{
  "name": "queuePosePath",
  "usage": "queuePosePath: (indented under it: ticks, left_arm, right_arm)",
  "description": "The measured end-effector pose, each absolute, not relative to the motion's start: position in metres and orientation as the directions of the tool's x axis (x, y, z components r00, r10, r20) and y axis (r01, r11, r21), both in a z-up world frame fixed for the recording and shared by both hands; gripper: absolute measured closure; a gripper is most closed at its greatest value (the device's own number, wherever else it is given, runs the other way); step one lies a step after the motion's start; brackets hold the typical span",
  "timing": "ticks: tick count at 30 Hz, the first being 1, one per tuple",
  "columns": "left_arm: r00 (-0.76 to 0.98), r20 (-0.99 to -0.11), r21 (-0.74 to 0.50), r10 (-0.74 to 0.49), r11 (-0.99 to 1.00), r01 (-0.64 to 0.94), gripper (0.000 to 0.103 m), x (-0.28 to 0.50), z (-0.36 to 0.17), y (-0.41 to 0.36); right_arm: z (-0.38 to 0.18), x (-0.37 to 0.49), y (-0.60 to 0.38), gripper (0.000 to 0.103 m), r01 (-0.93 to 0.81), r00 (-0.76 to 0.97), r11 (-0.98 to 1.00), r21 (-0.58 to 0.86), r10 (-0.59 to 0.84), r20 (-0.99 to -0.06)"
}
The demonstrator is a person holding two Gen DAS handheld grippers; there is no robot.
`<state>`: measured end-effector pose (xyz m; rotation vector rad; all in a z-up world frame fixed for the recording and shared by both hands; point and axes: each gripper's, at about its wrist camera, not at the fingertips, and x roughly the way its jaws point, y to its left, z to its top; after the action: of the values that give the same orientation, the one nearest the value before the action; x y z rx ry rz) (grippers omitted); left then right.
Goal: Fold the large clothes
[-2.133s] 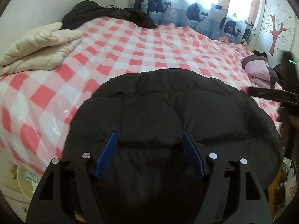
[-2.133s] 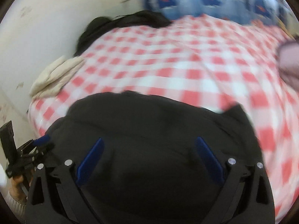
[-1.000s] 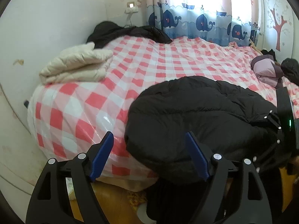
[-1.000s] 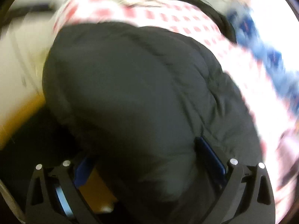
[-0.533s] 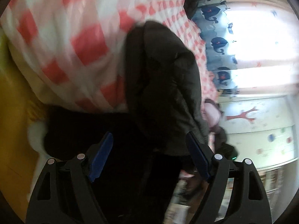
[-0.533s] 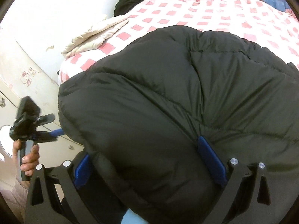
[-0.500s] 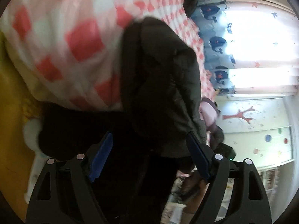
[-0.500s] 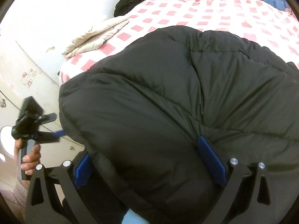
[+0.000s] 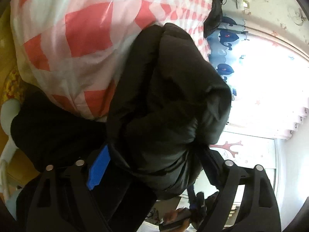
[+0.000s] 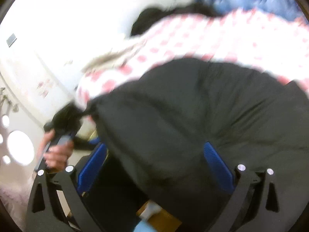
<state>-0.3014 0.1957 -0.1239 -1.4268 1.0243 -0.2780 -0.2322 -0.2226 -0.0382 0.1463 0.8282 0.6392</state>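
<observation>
- As its jaws have just been opening, left gripper (image 9: 152, 166) straddles black puffer jacket (image 9: 166, 89) at bed (image 9: 87, 44) edge, having dropped and rolled
- Right gripper (image 10: 154, 166) spread wide astride jacket; grip indiscernible; folding unfinished

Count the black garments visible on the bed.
2: the black puffer jacket at the near edge, between both grippers' fingers, and a dark garment against the far wall. Others may be hidden.
</observation>
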Motion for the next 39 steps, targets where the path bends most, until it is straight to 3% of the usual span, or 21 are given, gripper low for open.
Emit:
queuePosePath:
  ticks: [3,5,6,7,11,13,14,16,18,23,26,28,30,32,34,39]
  left_arm:
    - [0.558,-0.395,-0.895,-0.73,0.17,-0.412,0.019,-0.292,-0.13,0.186]
    - [0.543,-0.407,-0.893,-0.734,0.194,-0.407,0.019,-0.285,-0.13,0.174]
    - [0.538,-0.419,-0.888,-0.731,0.206,-0.411,0.019,-0.283,-0.131,0.171]
    - [0.538,-0.426,-0.884,-0.728,0.207,-0.42,0.019,-0.283,-0.132,0.169]
    - [0.555,-0.433,-0.886,-0.71,0.222,-0.407,0.051,-0.283,-0.129,0.164]
    - [0.575,-0.422,-0.891,-0.701,0.204,-0.406,0.054,-0.288,-0.127,0.161]
    - [0.584,-0.418,-0.894,-0.696,0.2,-0.402,0.054,-0.292,-0.125,0.161]
    - [0.586,-0.431,-0.886,-0.686,0.198,-0.42,0.039,-0.302,-0.123,0.163]
    - [0.609,-0.447,-0.879,-0.655,0.193,-0.436,0.023,-0.313,-0.115,0.172]
    - [0.598,-0.507,-0.853,-0.621,0.265,-0.449,0.017,-0.307,-0.097,0.176]
    - [0.587,-0.51,-0.847,-0.629,0.247,-0.471,0.017,-0.298,-0.108,0.167]
    - [0.592,-0.504,-0.849,-0.629,0.238,-0.471,0.024,-0.292,-0.113,0.163]
    - [0.601,-0.478,-0.863,-0.64,0.215,-0.457,0.06,-0.289,-0.119,0.162]
    - [0.608,-0.462,-0.88,-0.646,0.246,-0.406,0.078,-0.288,-0.111,0.158]
    - [0.611,-0.463,-0.886,-0.642,0.345,-0.309,0.084,-0.279,-0.085,0.136]
    - [0.582,-0.462,-0.803,-0.669,0.594,0.045,0.085,-0.269,0.001,0.059]
  right_arm:
    - [-0.03,-0.229,-0.23,0.006,-0.386,0.61,0.891,0.238,0.44,-0.659]
    - [-0.052,-0.212,-0.218,0.006,-0.323,0.585,0.941,0.098,0.28,-0.762]
    - [-0.075,-0.202,-0.208,0.006,-0.337,0.499,0.939,0.072,0.243,-0.832]
    - [-0.085,-0.2,-0.204,0.006,-0.344,0.481,0.937,0.059,0.23,-0.846]
    - [-0.076,-0.21,-0.212,0.006,-0.327,0.544,0.938,0.111,0.283,-0.79]
    - [-0.066,-0.215,-0.217,0.006,-0.289,0.62,0.952,0.105,0.27,-0.737]
    - [-0.064,-0.215,-0.22,0.006,-0.271,0.638,0.955,0.123,0.274,-0.72]
    - [-0.074,-0.21,-0.221,0.006,-0.251,0.614,0.955,0.157,0.282,-0.737]
    - [-0.095,-0.203,-0.209,0.006,-0.281,0.548,0.955,0.09,0.237,-0.802]
    - [-0.092,-0.217,-0.21,0.006,-0.277,0.609,0.958,0.077,0.237,-0.757]
    - [-0.101,-0.214,-0.209,0.006,-0.291,0.585,0.955,0.048,0.217,-0.781]
    - [-0.093,-0.222,-0.216,0.006,-0.279,0.607,0.957,0.074,0.236,-0.759]
    - [-0.082,-0.233,-0.219,0.006,-0.26,0.669,0.963,0.068,0.231,-0.706]
    - [-0.082,-0.233,-0.22,0.006,-0.247,0.671,0.968,0.04,0.201,-0.714]
    - [-0.105,-0.223,-0.218,0.006,-0.253,0.604,0.967,0.037,0.188,-0.775]
    - [-0.125,-0.217,-0.217,0.006,-0.224,0.62,0.975,0.005,0.146,-0.771]
